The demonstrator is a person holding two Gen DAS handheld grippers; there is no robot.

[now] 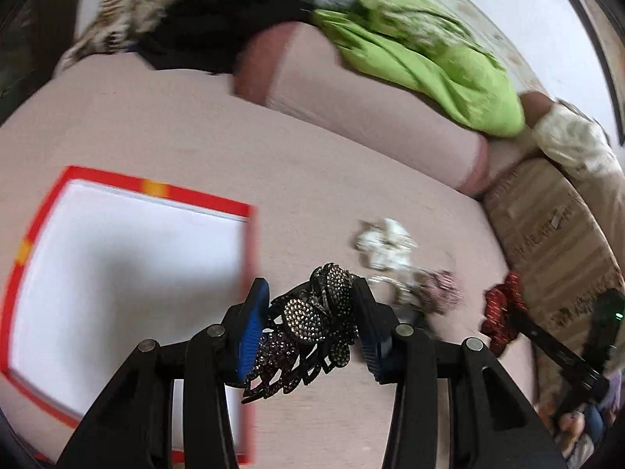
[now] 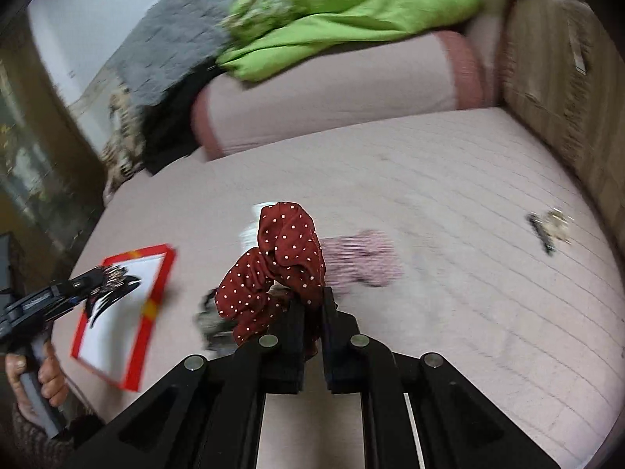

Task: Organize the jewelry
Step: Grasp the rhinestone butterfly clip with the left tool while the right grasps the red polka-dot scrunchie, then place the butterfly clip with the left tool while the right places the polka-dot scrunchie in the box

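Note:
My left gripper is shut on a black rhinestone hair claw, held above the pink bed by the right edge of a red-rimmed white box. It also shows in the right wrist view over the box. My right gripper is shut on a red polka-dot scrunchie, lifted off the bed. The scrunchie shows at the right of the left wrist view. A white scrunchie, a pink patterned scrunchie and a small gold and black clip lie on the bed.
A pink bolster pillow with a green cloth on it lies at the back. A beige striped headboard cushion bounds the right. Dark and patterned clothes lie at the back left. A dark blurred item lies by my right gripper.

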